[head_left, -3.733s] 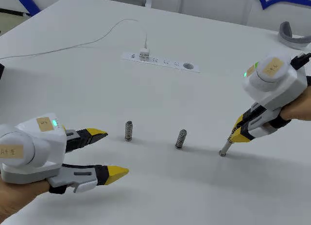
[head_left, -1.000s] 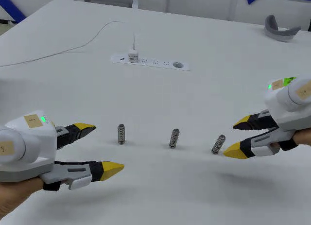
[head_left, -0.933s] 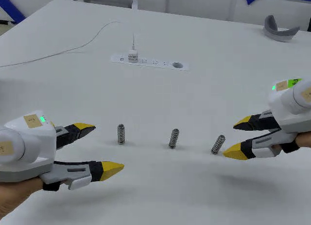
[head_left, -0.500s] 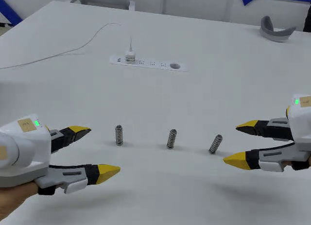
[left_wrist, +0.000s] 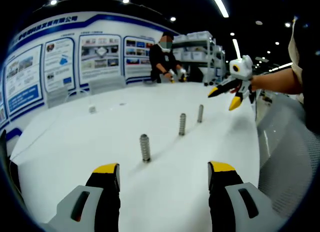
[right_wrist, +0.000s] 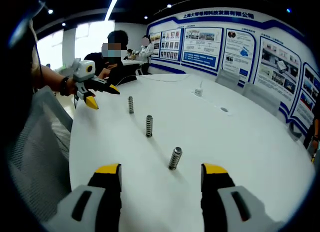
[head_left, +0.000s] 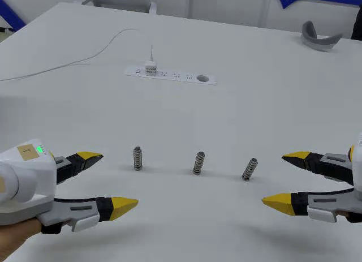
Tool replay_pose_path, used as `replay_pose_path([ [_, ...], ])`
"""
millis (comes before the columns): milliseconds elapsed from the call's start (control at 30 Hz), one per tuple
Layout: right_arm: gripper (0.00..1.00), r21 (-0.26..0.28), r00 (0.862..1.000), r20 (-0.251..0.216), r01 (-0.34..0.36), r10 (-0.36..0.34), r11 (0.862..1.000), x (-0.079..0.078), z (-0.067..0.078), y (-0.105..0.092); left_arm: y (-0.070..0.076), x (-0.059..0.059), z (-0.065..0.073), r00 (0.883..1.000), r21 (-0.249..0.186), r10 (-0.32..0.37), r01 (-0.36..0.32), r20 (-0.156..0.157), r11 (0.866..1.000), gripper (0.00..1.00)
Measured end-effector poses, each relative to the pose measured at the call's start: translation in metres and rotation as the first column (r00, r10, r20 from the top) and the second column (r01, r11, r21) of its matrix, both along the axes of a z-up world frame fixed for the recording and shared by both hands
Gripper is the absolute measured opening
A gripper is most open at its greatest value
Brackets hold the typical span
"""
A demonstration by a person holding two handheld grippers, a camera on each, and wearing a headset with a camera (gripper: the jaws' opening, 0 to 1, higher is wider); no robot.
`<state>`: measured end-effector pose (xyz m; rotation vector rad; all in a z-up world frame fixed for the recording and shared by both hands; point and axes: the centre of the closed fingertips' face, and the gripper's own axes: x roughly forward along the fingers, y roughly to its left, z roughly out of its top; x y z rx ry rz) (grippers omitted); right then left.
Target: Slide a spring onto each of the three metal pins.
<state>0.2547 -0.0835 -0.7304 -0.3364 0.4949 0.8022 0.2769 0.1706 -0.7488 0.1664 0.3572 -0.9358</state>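
Jaws stand wide apart and empty on both the left gripper [head_left: 119, 179] and the right gripper [head_left: 273, 179], held low over the white counter [head_left: 226, 115] at either end of the row. Between them the left pin [head_left: 137, 158], middle pin [head_left: 198, 163] and right pin [head_left: 249, 168] stand spring-covered, so the task looks complete. Since the right pin leans, a brush from the nearby right gripper could topple it.

Low in the frame, the right gripper [right_wrist: 161, 173] has its yellow-tipped jaws spread wide with nothing between them. Just above the gap, on the white table [right_wrist: 260, 157], the nearest spring [right_wrist: 175, 158] leans. The middle spring [right_wrist: 149, 126] and far spring [right_wrist: 131, 104] stand upright, lined toward the upper left, where the left gripper [right_wrist: 106, 97] hovers with its jaws apart.
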Motion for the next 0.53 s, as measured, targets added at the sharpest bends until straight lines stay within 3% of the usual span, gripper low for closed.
replay_pose_path([
  [533,0.66,0.026,0.999,0.002,0.036,-0.036,0.999,-0.0019,0.0024,-0.006,0.0032,-0.0054,-0.006,1.0,-0.007,0.018,-0.018,-0.017,1.0,0.73],
])
